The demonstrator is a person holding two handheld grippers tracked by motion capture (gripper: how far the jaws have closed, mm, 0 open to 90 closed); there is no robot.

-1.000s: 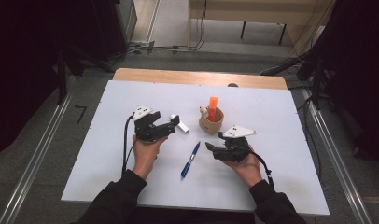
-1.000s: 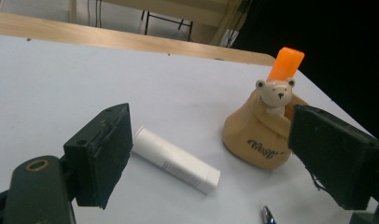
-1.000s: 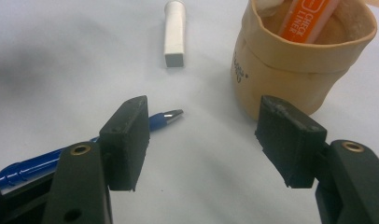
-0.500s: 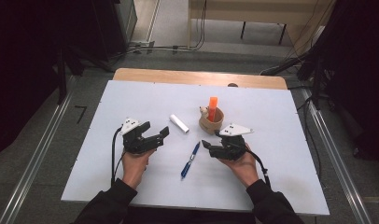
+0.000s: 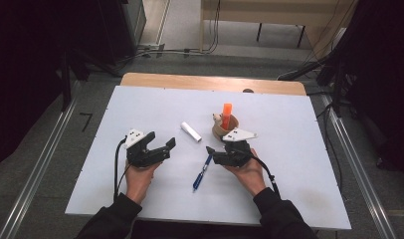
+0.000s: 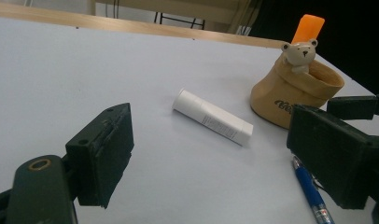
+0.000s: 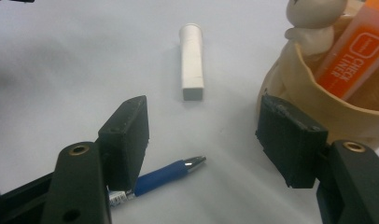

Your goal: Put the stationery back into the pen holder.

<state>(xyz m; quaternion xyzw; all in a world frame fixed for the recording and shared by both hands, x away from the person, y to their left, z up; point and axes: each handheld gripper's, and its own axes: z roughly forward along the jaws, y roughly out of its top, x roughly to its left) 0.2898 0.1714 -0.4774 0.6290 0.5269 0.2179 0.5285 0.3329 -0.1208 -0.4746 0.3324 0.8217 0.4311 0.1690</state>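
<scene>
While both grippers gape, pen (image 5: 202, 172) lies between, seemingly untouched.

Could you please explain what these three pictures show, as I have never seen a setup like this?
A person sits at a white table holding hand-held tongs in each hand; there is no robot arm. One picture comes from a fixed camera above, and the other two from small cameras riding on each tool, looking along its black jaws. The left tongs and the right tongs are both open and hold nothing. On the table lie a white tube and a blue pen. Beside them stands a tan bear-decorated holder with an orange highlighter inside.
</scene>
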